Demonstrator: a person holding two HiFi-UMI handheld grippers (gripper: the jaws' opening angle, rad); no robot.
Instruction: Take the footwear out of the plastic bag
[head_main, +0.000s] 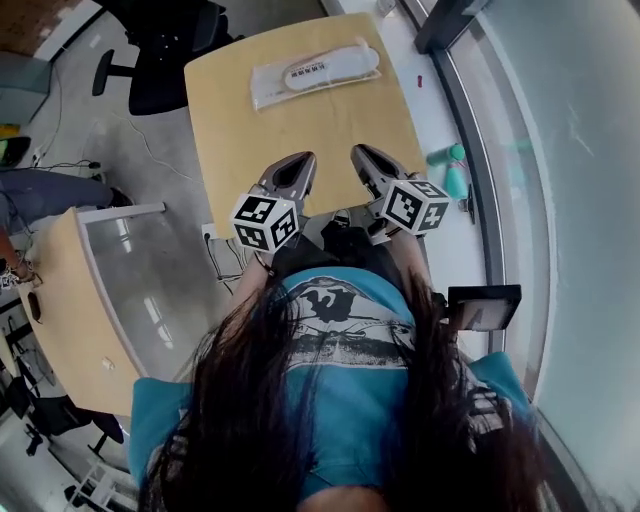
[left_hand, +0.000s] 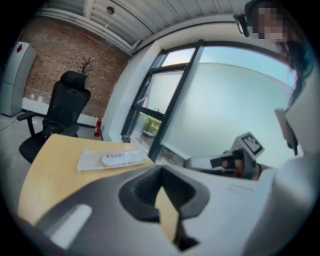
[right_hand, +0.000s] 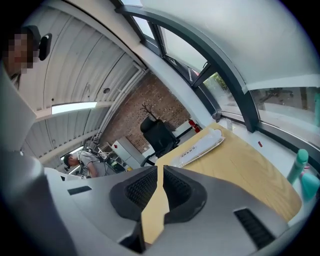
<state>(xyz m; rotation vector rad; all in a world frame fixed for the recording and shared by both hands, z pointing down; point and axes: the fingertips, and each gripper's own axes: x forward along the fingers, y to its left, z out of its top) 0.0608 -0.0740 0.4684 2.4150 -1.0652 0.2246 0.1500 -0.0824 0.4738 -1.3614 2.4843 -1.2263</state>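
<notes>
A clear plastic bag (head_main: 315, 72) with white footwear inside lies flat at the far end of the light wooden table (head_main: 300, 130). It also shows in the left gripper view as the bag (left_hand: 115, 159) and in the right gripper view as the bag (right_hand: 202, 145). My left gripper (head_main: 303, 160) and right gripper (head_main: 360, 152) hover side by side over the table's near edge, well short of the bag. The left gripper (left_hand: 161, 172) is shut with nothing in it. On the right gripper (right_hand: 161, 170) the tips meet and hold nothing.
A black office chair (head_main: 165, 60) stands beyond the table's far left corner. Teal bottles (head_main: 455, 175) sit on the window sill to the right. A glass-topped desk (head_main: 140, 280) is on my left. Another person (right_hand: 82, 162) sits far back in the room.
</notes>
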